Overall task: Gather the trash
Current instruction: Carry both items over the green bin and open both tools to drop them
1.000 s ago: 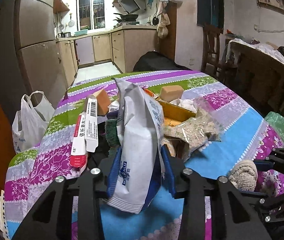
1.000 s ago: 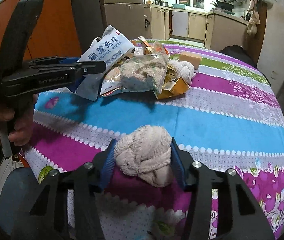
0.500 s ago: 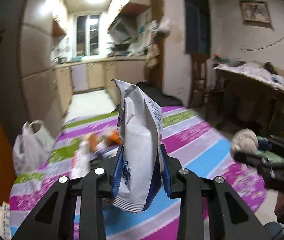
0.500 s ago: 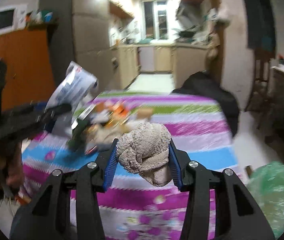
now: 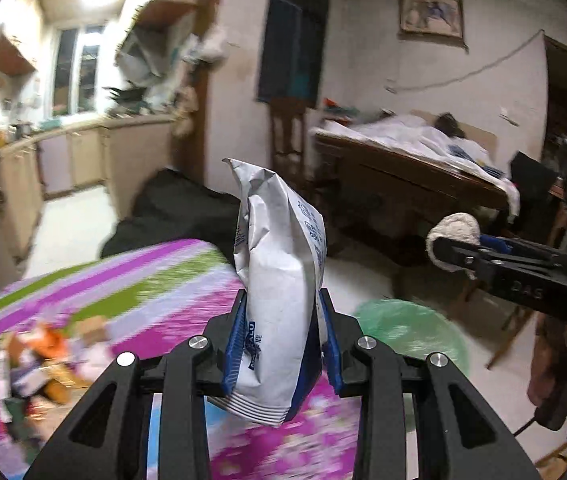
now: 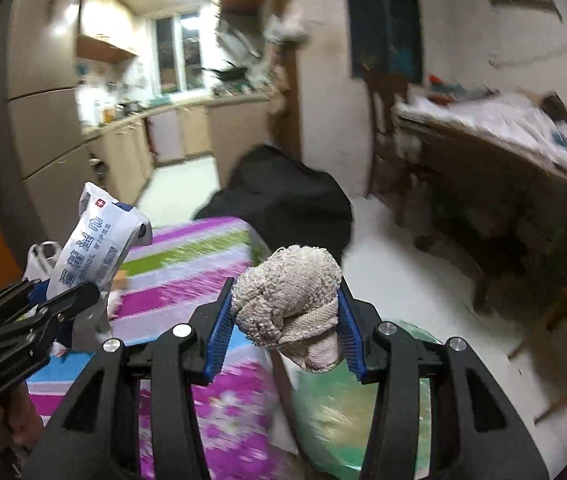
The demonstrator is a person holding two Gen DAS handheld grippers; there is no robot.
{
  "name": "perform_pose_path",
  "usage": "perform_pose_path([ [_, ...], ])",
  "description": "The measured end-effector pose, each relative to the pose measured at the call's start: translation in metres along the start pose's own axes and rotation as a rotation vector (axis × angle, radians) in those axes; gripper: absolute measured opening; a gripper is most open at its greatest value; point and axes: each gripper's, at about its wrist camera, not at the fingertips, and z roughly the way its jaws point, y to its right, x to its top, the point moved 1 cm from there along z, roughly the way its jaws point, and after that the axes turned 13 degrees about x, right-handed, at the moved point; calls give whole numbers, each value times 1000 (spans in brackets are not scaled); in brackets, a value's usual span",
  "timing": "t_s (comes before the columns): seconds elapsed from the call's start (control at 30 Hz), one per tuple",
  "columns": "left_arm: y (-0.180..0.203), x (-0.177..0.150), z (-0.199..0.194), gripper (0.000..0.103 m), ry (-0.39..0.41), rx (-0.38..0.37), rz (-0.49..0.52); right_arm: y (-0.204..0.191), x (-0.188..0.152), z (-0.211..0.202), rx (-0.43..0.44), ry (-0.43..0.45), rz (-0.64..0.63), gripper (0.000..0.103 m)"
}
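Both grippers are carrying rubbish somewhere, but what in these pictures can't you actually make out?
- Green bag, right wrist view: opening and contents hidden behind the right gripper and its rag.
- Trash pile, left wrist view: motion blur makes items unrecognisable.
- Wipes packet in the left gripper: label turned edge-on, unreadable.

Trash pile (image 5: 39,368) on table (image 5: 131,280)

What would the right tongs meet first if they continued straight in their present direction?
Probably nothing close: beyond the beige cloth held in the right tongs lies open floor, then the black-covered object; depth is unclear.
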Motion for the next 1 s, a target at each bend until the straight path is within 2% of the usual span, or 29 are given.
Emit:
perform_pose_path([
  [0.13, 62, 15, 43, 35, -104, -79, 37, 61, -2, 9, -63, -111, 84, 45],
  [0.2, 95, 16, 70, 35, -184, -123, 55, 79, -6, 15, -76, -159, 114, 45],
  [0.37, 146, 4, 130, 35, -340, -189, 101, 127, -27, 36, -94, -289, 206, 45],
  [0.6, 164, -22, 179, 35, -454, -202, 125, 157, -58, 51, -98, -368, 287, 46],
  [0.8, 182, -32, 216, 35, -510, -191, 145, 179, -79, 60, -88, -394, 315, 46],
  [1.0, 183, -39, 229, 35, -532, -190, 142, 194, -85, 62, -73, -396, 326, 46],
])
